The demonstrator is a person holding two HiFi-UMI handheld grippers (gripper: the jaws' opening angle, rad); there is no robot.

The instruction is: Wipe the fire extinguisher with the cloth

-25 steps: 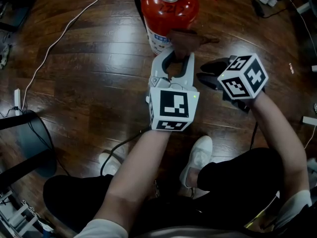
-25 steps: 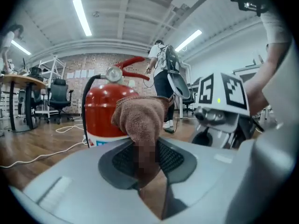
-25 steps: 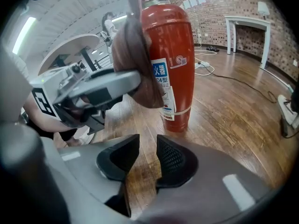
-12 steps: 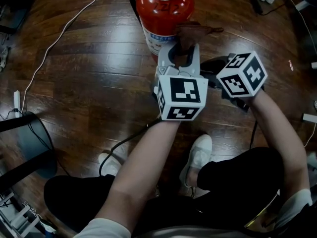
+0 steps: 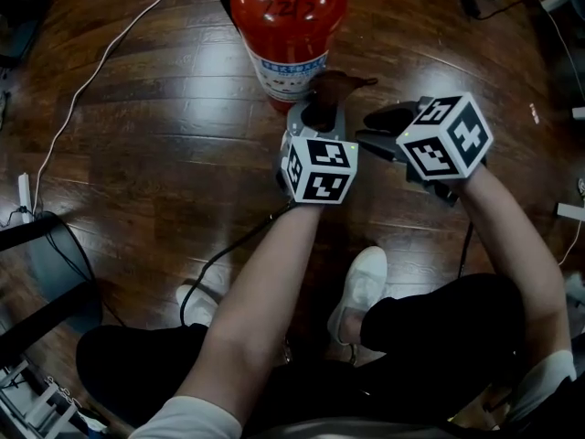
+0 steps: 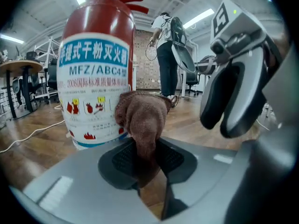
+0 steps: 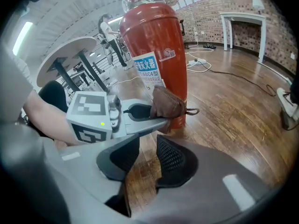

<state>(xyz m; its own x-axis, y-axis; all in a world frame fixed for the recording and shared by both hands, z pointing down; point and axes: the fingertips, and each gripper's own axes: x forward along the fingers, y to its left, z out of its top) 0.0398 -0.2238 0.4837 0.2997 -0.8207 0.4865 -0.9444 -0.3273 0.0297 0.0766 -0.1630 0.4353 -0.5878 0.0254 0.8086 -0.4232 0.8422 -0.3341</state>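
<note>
The red fire extinguisher (image 5: 288, 26) stands upright on the wooden floor, its white label facing me. My left gripper (image 5: 315, 115) is shut on a brown cloth (image 5: 335, 87), which sits bunched against the cylinder's lower right side near the base. In the left gripper view the cloth (image 6: 142, 118) rises out of the shut left gripper (image 6: 145, 157) and lies over the lower edge of the extinguisher (image 6: 96, 73) label. My right gripper (image 5: 384, 133) hovers just right of the left one. In the right gripper view the right gripper (image 7: 142, 161) is open and holds nothing, behind the cloth (image 7: 167, 104) and extinguisher (image 7: 154, 50).
A white cable (image 5: 101, 53) runs across the floor at the left, and a dark chair base (image 5: 46, 263) stands at the lower left. My white shoes (image 5: 361, 291) are below the grippers. A person (image 6: 166, 55) stands far behind, and a round table (image 7: 65, 55) stands off to the side.
My left gripper has tipped downward and carried the cloth lower along the extinguisher's right side, toward its base. The right gripper has barely moved.
</note>
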